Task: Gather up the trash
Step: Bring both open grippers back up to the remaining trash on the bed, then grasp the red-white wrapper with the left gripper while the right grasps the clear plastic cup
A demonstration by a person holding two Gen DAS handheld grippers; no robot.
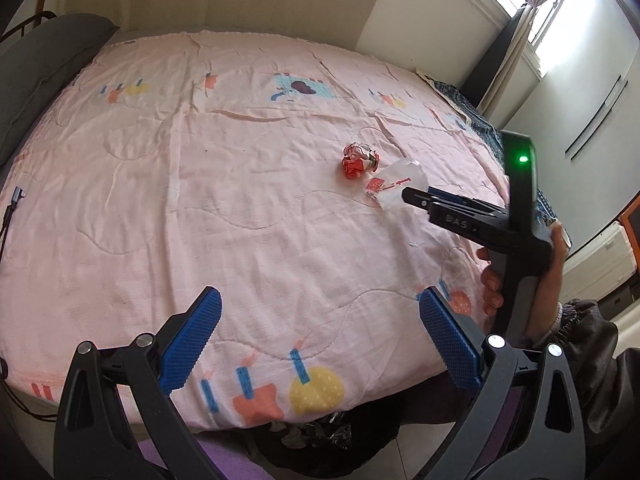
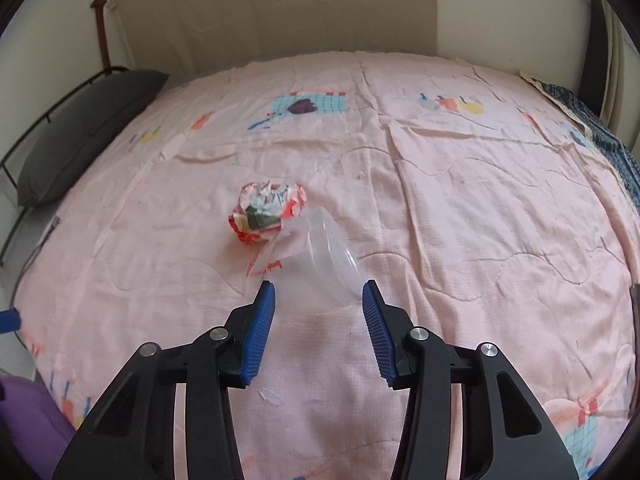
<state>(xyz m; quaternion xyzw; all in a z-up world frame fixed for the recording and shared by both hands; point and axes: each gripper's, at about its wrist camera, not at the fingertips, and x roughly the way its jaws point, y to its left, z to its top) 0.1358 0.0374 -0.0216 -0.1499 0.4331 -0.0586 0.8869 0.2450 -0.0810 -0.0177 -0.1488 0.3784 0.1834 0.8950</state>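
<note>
Bed (image 2: 480, 208): fingers (image 2: 262, 316) pinch plastic cup (image 2: 324, 256).

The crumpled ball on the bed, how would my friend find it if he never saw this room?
Look at the big pink quilt covering the bed. Near its middle lies a crumpled paper ball, red and white, touching a clear plastic cup that lies on its side. The ball is colourful and scrunched; the cup is see-through and smooth.

The clear plastic cup (image 2: 328, 256) has its near rim behind the blue pads of the right hand-held gripper (image 2: 319, 300) — whether they press it cannot be told. In the left wrist view that gripper covers the cup's near end. The dark bag (image 1: 320, 436) below the bed's (image 1: 200, 200) edge is mostly hidden — contents unreadable
</note>
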